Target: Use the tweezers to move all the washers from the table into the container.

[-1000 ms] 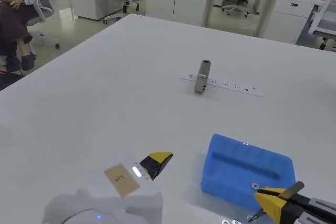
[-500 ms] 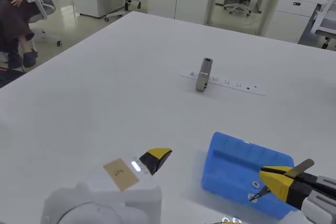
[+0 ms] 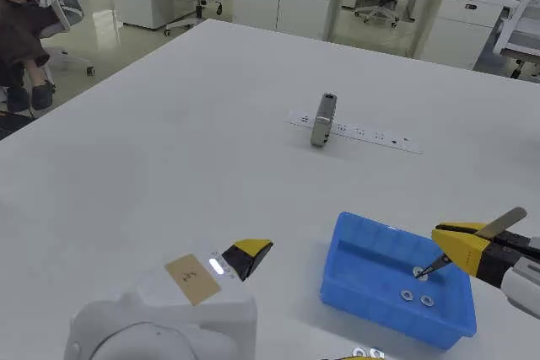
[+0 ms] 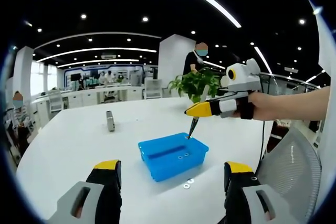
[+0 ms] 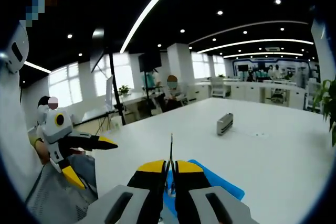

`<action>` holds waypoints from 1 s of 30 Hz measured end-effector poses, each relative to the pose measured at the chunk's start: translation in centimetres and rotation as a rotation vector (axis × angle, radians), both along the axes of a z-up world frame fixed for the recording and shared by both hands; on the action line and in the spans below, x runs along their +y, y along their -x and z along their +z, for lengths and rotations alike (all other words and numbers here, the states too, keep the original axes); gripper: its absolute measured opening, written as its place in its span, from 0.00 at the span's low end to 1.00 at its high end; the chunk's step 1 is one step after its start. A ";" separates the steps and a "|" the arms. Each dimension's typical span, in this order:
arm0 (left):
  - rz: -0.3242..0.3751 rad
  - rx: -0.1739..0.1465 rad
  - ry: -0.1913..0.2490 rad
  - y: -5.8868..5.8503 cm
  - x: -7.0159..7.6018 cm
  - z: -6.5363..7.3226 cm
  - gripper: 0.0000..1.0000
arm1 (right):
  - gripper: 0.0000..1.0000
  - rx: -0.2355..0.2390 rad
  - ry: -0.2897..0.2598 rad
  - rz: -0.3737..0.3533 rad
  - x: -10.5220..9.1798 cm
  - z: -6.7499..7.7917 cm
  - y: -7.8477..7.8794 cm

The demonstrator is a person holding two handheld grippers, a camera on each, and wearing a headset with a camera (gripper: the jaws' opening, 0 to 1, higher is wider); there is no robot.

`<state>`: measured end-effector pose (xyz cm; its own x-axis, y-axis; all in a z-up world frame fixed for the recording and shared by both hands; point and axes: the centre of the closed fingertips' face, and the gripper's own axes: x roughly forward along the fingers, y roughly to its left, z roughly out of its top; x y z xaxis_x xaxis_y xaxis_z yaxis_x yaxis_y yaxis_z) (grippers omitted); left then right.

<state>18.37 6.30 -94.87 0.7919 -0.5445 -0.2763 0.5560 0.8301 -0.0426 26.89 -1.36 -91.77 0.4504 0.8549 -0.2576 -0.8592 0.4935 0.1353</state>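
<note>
Three washers [image 3: 407, 296] lie inside the blue container [image 3: 380, 314] at the lower right of the head view: two side by side on its floor, and a third just above them at the tip of the tweezers [image 3: 439, 264]. Whether that third washer is pinched or lies loose I cannot tell. Two more washers [image 3: 368, 353] lie on the table [image 3: 169, 141] at the bottom edge of the frame, just below the container. The tweezers slant down from the right into the container, and the right gripper [image 3: 460, 246] has its yellow jaws pressed together on them; in the right gripper view the thin shaft stands up between the closed jaws. The left gripper [image 3: 249, 257] hangs over bare table at lower centre, left of the container, its jaws wide apart in the left gripper view and holding nothing. Further up the table, a small grey block [image 3: 321, 120] stands on a flat white power strip [image 3: 371, 136]. A seated person [image 3: 25, 6] is at the upper left.
</note>
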 end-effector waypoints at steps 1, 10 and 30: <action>-0.001 0.001 -0.002 0.0 0.0 0.0 0.81 | 0.02 -0.002 0.005 -0.003 0.0 0.0 -0.2; -0.003 0.004 -0.007 0.0 0.0 -0.1 0.81 | 0.02 0.054 -0.012 -0.071 0.1 -0.4 -2.4; -0.007 0.009 -0.017 0.0 -0.1 -0.3 0.81 | 0.02 0.144 0.068 -0.062 1.7 -4.4 -5.2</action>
<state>18.33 6.24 -95.12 0.7856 -0.5451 -0.2926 0.5612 0.8270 -0.0340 32.09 0.37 -96.15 0.4558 0.8050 -0.3798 -0.8012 0.5569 0.2188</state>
